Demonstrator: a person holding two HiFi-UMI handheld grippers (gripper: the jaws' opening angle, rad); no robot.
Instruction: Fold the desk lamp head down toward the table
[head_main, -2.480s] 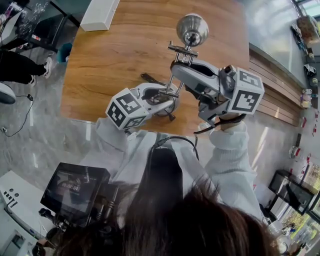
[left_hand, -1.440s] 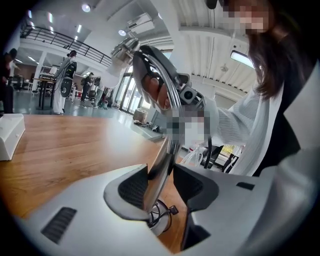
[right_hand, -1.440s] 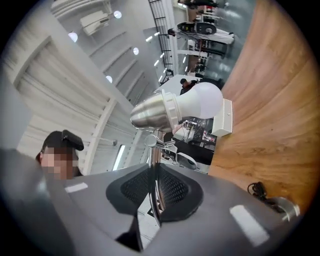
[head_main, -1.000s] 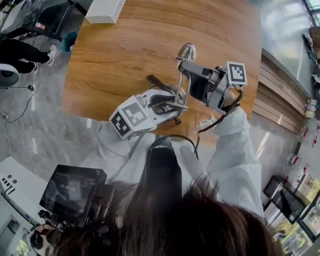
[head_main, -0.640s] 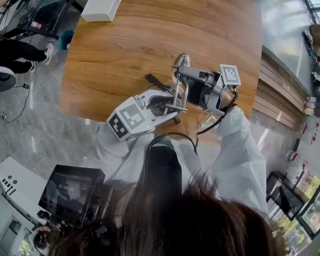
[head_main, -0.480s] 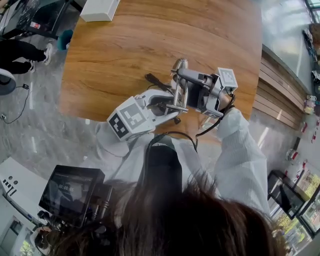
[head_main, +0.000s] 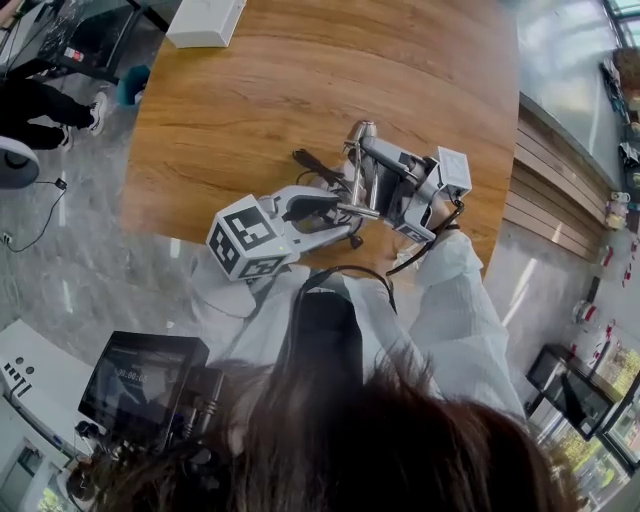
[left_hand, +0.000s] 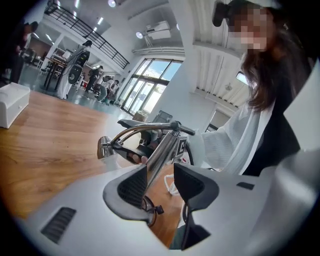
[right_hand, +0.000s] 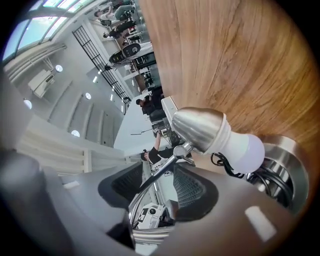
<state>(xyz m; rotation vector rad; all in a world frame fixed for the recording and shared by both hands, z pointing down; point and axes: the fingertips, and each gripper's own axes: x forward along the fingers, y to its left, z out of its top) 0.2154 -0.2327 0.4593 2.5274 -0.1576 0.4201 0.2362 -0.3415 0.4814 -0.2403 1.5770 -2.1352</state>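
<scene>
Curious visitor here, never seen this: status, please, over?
Left gripper open around lamp post. Right gripper opening, lamp arm between jaws. Lamp head low beside base. Nothing blocking.

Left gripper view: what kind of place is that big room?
Probably a large open workspace or lobby: tall windows, an upper balcony railing, and a wooden table on a shiny grey floor.
</scene>
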